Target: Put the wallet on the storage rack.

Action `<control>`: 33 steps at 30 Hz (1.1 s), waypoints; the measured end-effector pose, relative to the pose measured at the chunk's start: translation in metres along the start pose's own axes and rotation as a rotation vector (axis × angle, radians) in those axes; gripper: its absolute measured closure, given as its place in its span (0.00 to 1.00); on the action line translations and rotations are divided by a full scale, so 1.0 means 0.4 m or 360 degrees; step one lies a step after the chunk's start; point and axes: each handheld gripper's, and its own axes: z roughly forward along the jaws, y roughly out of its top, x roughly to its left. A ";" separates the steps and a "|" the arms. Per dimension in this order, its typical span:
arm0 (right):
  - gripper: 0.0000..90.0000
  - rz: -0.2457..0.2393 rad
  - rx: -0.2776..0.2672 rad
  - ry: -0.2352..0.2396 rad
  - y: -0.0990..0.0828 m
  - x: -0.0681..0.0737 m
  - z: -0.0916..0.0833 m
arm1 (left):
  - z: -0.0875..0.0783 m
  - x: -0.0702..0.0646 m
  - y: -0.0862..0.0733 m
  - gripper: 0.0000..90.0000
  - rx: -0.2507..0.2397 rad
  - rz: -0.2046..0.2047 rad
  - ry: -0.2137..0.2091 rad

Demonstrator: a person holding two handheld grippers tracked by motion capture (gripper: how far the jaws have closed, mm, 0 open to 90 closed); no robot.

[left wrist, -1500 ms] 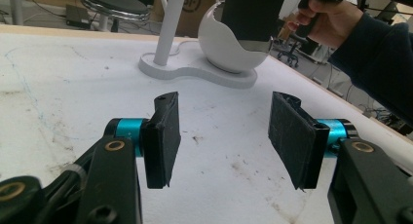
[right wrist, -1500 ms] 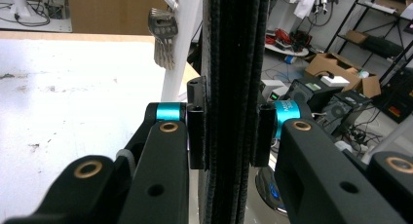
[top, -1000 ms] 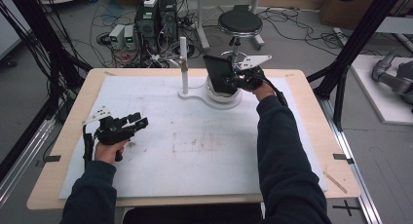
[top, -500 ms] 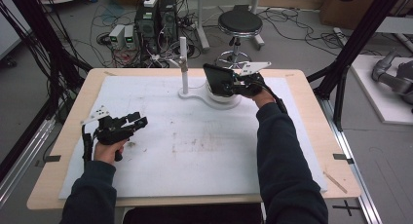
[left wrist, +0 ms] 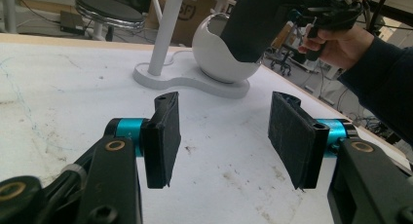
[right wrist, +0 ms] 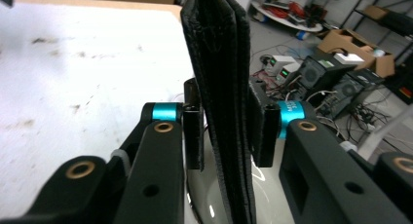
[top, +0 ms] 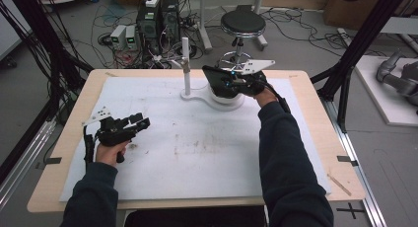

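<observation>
On white mat (top: 197,153), R gripper (top: 231,81) holds black wallet (top: 217,81) over white bowl (top: 227,99).

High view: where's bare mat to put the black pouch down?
The middle of the white mat, between the left gripper and the right sleeve, is bare. The back is crowded: white bowl, post stand, and the right gripper holding the black pouch there.

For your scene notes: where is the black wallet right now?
In the high view, the black wallet is at the table's far side, held by the right gripper above the white bowl.
</observation>
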 end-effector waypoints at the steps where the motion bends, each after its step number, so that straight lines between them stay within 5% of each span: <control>1: 0.83 -0.0020 0.0004 0.0014 -0.001 -0.001 -0.005 | 0.000 0.000 0.000 0.50 0.0001 0.0001 -0.0001; 5: 0.84 -0.0168 0.0057 0.0018 -0.012 -0.008 -0.034 | 0.000 -0.001 -0.001 0.50 -0.0001 -0.0008 -0.0004; 9: 0.84 -0.0198 0.0118 0.0021 -0.019 -0.006 -0.055 | 0.005 -0.001 -0.002 0.50 0.0002 -0.0018 -0.0015; 16: 0.75 -0.0232 0.0198 0.0015 0.000 0.027 -0.031 | 0.007 -0.003 0.002 0.50 -0.0009 -0.0012 -0.0026; 18: 0.62 -0.0192 0.0166 -0.0028 0.008 0.030 -0.022 | 0.008 -0.003 0.002 0.50 -0.0010 -0.0019 -0.0029; 23: 0.82 -0.0266 0.0103 -0.0039 0.032 0.050 -0.003 | 0.008 -0.004 0.003 0.50 -0.0009 -0.0024 -0.0036; 29: 0.85 -0.0339 0.0093 -0.0110 0.035 0.039 -0.010 | 0.009 -0.001 0.001 0.50 -0.0008 -0.0035 -0.0036; 33: 0.85 -0.0307 0.0015 -0.0129 0.027 0.016 -0.008 | 0.010 -0.002 0.002 0.50 -0.0002 -0.0024 -0.0038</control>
